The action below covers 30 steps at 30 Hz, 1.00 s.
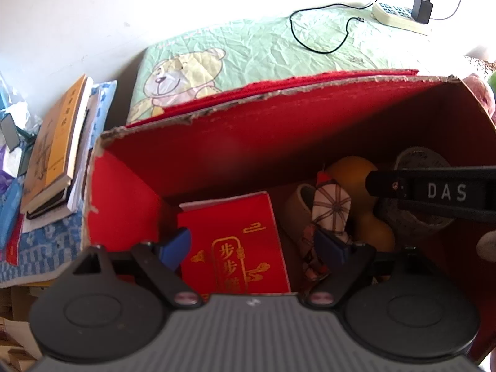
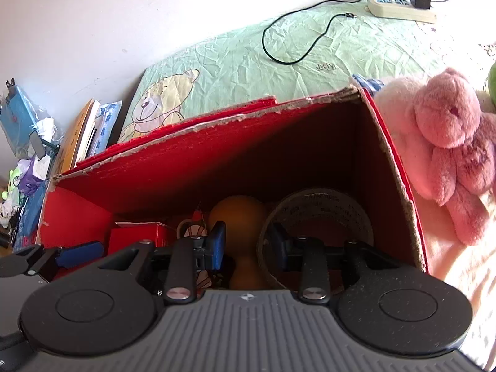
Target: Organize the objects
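A red cardboard box (image 1: 279, 114) stands open on the bed; it also shows in the right wrist view (image 2: 217, 161). Inside lie a small red packet with gold characters (image 1: 235, 241), a patterned cloth doll (image 1: 330, 210), a tape roll (image 1: 299, 204), an orange gourd (image 1: 369, 217) and a large grey tape roll (image 2: 316, 217). My left gripper (image 1: 257, 248) is open over the red packet, holding nothing. My right gripper (image 2: 248, 245) is open inside the box, its fingers either side of the gourd (image 2: 245, 217), its right finger inside the large roll's ring.
A green bear-print sheet (image 1: 248, 49) covers the bed behind the box. A power strip (image 1: 400, 15) with charger and black cable lies far back. Books (image 1: 55, 148) are stacked at left. A pink plush bear (image 2: 449, 148) sits right of the box.
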{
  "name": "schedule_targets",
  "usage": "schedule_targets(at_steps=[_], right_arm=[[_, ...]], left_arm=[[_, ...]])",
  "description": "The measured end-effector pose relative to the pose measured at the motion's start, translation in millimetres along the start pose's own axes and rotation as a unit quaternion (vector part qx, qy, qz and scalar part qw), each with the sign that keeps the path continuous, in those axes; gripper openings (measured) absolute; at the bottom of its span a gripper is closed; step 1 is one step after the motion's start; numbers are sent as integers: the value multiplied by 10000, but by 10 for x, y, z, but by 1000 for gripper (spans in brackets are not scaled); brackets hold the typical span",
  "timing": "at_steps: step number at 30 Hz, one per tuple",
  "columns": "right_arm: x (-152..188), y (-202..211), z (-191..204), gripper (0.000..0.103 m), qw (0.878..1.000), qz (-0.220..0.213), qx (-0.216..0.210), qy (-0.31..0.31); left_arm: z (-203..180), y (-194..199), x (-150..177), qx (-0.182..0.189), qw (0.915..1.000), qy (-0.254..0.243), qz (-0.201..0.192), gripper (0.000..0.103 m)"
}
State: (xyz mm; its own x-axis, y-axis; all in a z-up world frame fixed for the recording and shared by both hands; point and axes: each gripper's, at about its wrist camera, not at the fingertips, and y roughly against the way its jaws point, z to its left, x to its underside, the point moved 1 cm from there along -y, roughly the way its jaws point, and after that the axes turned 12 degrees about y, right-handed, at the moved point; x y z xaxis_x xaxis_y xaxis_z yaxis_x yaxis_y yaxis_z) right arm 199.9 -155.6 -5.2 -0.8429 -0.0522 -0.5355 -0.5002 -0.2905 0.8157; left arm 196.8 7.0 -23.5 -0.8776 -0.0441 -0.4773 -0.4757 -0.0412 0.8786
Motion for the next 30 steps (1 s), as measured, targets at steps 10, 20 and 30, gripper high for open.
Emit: schedule_targets(at_steps=[10,20,30], right_arm=[[3,-8,-4,36,10000,-2,-19,4],[3,7,-8,36,10000,-77,-45,3],[26,38,-4,35,9999,-160,-40,-27]], left_arm=[[8,-7,9,-85,10000,20,1,89],[9,0,23,-98,9999,21,-23,89],[1,-20,26,-152,9999,16,37,89]])
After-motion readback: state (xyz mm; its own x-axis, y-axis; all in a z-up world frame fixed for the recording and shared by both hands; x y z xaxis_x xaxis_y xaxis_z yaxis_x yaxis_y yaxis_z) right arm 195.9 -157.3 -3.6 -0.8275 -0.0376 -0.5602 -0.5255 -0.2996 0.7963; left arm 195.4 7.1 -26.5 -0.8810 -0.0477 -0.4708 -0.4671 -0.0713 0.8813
